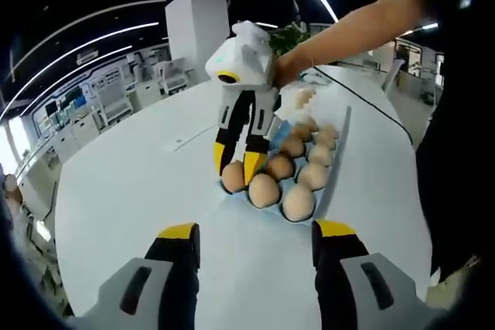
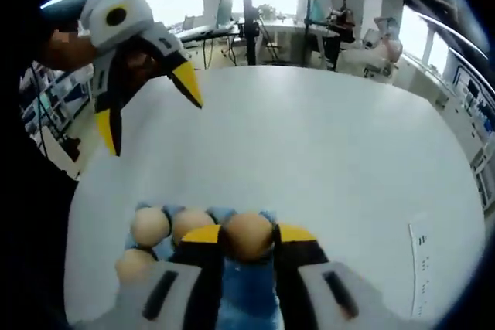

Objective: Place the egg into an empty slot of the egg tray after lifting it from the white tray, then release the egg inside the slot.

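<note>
Gripping an egg (image 2: 247,236) between its two yellow-tipped jaws, the right gripper (image 2: 246,239) stands over the blue egg tray (image 2: 240,291) in the right gripper view; we log the jaws as clamped on the egg's two sides. In the left gripper view we see the same right gripper (image 1: 241,166), held by a person's hand (image 1: 288,66), pointing down at the near corner slot of the egg tray (image 1: 232,191), the egg (image 1: 233,176) sitting between its tips at that corner. We count further brown eggs (image 1: 264,189) filling neighbouring slots, and two more eggs (image 2: 149,226) beside the held one. The left gripper (image 1: 255,236) hangs above the white table (image 1: 131,183), jaws spread wide apart with nothing between them; we also see that left gripper (image 2: 151,110) raised at the upper left of the right gripper view, well apart from the tray. Desks and ceiling lights lie beyond the table.
</note>
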{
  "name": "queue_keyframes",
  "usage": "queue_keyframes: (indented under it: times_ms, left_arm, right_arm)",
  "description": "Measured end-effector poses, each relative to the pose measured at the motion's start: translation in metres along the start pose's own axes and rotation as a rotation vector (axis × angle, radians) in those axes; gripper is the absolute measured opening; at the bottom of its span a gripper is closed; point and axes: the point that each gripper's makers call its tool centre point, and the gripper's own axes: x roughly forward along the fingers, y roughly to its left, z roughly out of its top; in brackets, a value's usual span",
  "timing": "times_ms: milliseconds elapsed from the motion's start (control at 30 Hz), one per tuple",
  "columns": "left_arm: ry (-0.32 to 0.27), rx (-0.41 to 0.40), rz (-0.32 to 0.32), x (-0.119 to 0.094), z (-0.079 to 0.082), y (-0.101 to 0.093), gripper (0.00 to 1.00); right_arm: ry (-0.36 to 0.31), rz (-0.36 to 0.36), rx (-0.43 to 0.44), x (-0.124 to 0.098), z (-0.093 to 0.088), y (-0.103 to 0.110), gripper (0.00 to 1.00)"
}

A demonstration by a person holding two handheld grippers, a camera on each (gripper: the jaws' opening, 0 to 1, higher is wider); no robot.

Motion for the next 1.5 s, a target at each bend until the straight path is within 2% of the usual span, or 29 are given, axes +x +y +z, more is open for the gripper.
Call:
queue_keyframes:
  times_ms: [400, 700, 800, 933, 1200, 1500]
  left_arm:
    - [0.009, -0.001, -0.007, 0.003, -0.001, -0.001, 0.59]
    - [0.009, 0.001, -0.005, 0.002, 0.000, 0.000, 0.58]
    - [0.005, 0.006, 0.000, 0.002, 0.002, 0.001, 0.59]
    - [0.005, 0.009, -0.002, 0.001, 0.004, 0.001, 0.58]
    - [-0.008, 0.020, -0.006, 0.003, 0.010, -0.001, 0.58]
    - [-0.009, 0.027, -0.014, 0.005, 0.013, -0.004, 0.58]
  right_arm:
    - [-0.018, 0.033, 0.057, -0.004, -0.004, -0.003, 0.26]
    - [-0.030, 0.031, 0.049, -0.004, -0.005, -0.001, 0.26]
    - [-0.052, 0.021, 0.067, -0.010, -0.003, -0.002, 0.25]
    - [-0.119, -0.036, 0.075, -0.030, 0.004, -0.009, 0.24]
    - [-0.100, -0.062, 0.111, -0.050, -0.020, -0.007, 0.22]
    - [-0.084, -0.077, 0.115, -0.060, -0.034, -0.005, 0.21]
